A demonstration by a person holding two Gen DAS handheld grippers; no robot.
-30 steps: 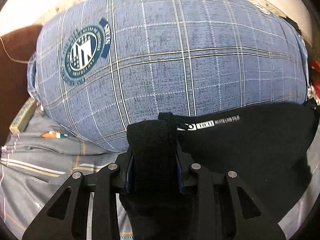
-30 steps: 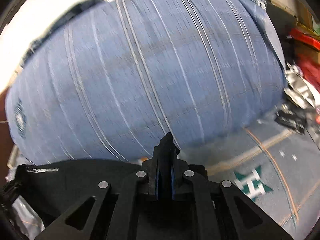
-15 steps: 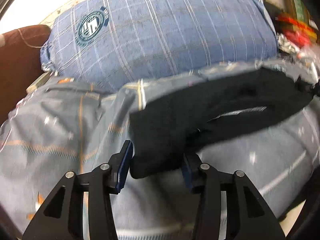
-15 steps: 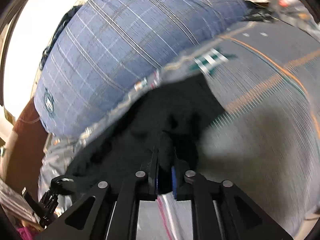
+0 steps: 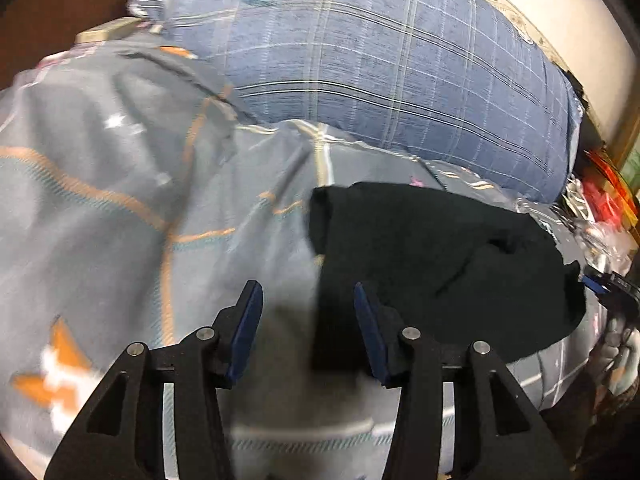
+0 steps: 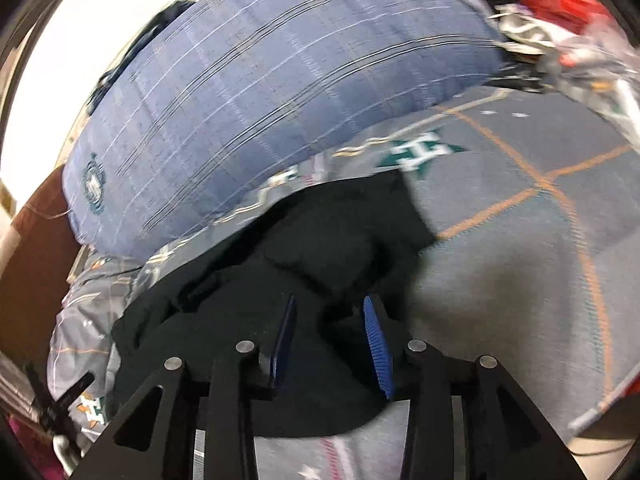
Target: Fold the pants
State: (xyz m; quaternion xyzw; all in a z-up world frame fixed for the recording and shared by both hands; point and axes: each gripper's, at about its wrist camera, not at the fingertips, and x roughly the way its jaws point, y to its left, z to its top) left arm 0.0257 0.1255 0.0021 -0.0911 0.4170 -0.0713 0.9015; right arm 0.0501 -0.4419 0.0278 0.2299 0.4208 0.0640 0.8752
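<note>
The black pants [image 5: 440, 264] now lie bunched on the grey bedspread [image 5: 120, 208] below the blue pillow [image 5: 380, 60], just released: the left gripper [image 5: 308, 308] and right gripper [image 6: 330, 324] both stand spread, empty. This fold looks laid down, untidy.

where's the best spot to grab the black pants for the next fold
Probably the near left corner of the black pants, coming in low from the near side with the open left claw. That edge lies flat on the grey bedsheet right before the claw; the middle is bunched and wrinkled.
</note>
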